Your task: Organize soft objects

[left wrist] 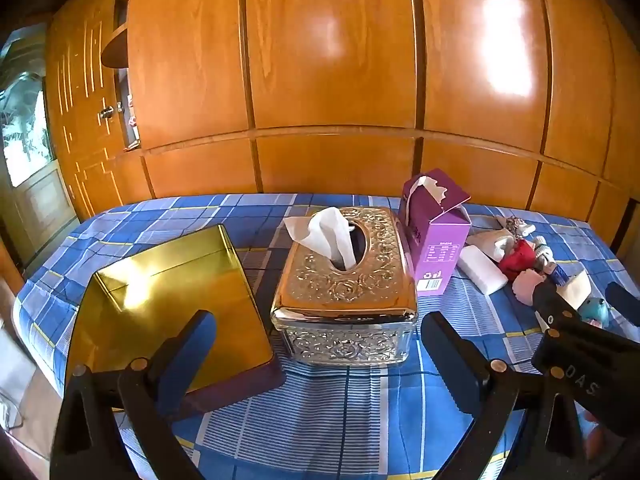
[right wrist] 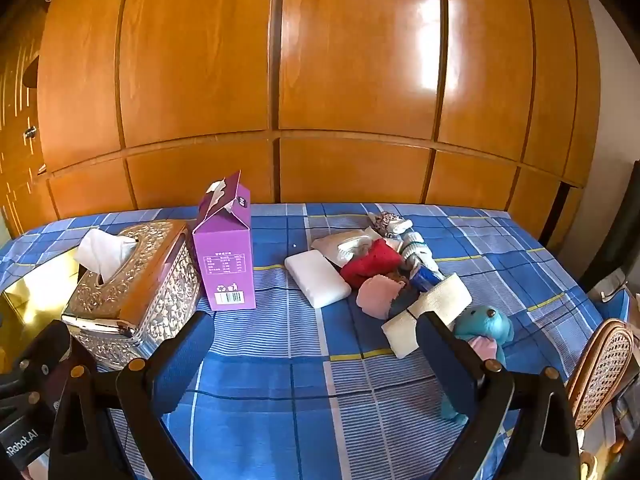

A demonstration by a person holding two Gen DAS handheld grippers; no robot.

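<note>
Ahead of the right gripper [right wrist: 316,344], a heap of soft things [right wrist: 384,268] lies on the blue checked cloth [right wrist: 280,380]: a white pad [right wrist: 318,278], a red cloth [right wrist: 370,262], a pink piece [right wrist: 378,294], a cream folded cloth [right wrist: 430,312] and a teal plush toy [right wrist: 486,326]. The cream cloth and the toy sit just past the right finger's tip, partly hidden behind it; the white pad lies further on, between the two fingers' lines. Both right fingers stand spread wide with nothing between them. Beyond the left finger stand a purple carton [right wrist: 228,256] and an ornate tissue box [right wrist: 132,288].

The left gripper [left wrist: 316,344] is likewise wide open and empty. The tissue box [left wrist: 348,280] sits just beyond, between its fingers. A gold tin [left wrist: 168,296] lies past the left finger, partly behind it, and the carton [left wrist: 438,232] and the heap [left wrist: 516,260] lie beyond the right finger.
</note>
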